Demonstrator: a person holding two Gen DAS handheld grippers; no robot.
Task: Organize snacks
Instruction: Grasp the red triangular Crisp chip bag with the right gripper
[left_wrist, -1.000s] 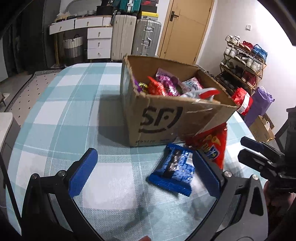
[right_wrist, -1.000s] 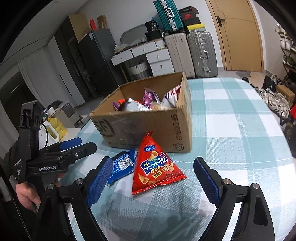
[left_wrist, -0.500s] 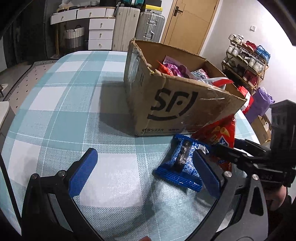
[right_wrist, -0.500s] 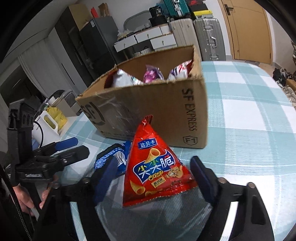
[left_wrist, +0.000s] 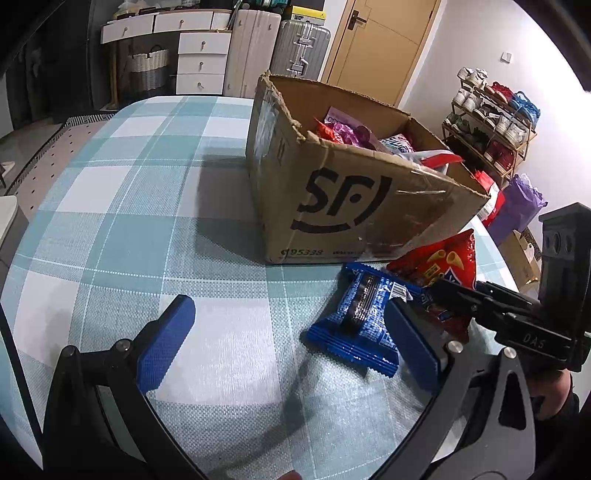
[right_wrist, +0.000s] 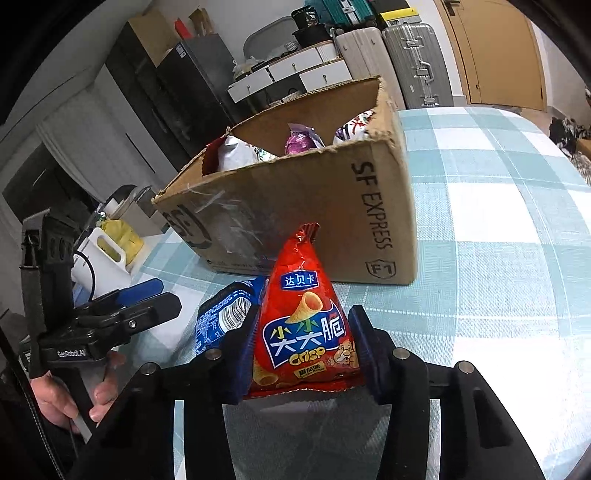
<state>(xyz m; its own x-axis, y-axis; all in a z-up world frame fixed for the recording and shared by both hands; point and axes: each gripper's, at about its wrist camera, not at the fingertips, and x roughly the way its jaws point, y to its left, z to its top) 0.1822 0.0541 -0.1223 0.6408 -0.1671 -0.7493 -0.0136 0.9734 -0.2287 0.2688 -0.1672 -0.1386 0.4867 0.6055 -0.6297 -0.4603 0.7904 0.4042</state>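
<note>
Left tool (left_wrist: 284, 336) wide open over the worktop (left_wrist: 147, 221), blue pack (left_wrist: 360, 321) flat by its right finger; right tool (right_wrist: 303, 350) pinching the red crisp bag (right_wrist: 304, 325) across its base, tip toward the box (right_wrist: 295, 214) straight ahead.

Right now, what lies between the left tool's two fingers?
Only bare checked tablecloth; the blue snack packet lies just past the left tool's right finger, per the left wrist view.
</note>
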